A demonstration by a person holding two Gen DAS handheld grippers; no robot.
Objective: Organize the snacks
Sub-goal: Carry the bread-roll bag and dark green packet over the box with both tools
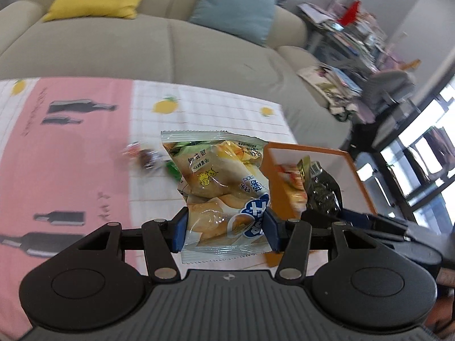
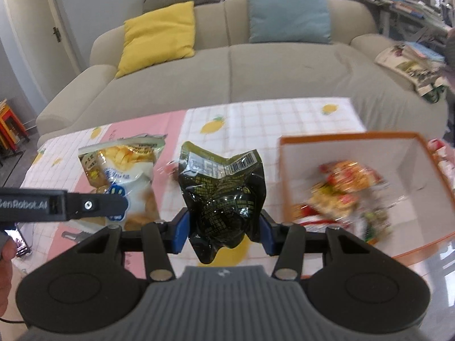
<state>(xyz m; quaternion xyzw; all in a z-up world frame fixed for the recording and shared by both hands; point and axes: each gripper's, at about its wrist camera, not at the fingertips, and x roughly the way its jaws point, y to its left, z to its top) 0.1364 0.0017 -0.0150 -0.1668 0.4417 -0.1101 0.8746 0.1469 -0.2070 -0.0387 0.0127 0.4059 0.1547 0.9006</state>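
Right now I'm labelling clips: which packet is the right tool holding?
On the sofa side of the tablecloth-covered table, left of the orange-rimmed box, the right tool grips a packet. It is the dark green crinkled packet, unlike the pale yellow packet.

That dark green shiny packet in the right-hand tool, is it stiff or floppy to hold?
Probably floppy: the dark green packet is crumpled and pinched in where the right gripper squeezes it. Its glossy film looks slippery. It seems light, since it stands up above the jaws without sagging.

Both wrist views look down, close; share box [image 1: 361, 170] (orange-rimmed).
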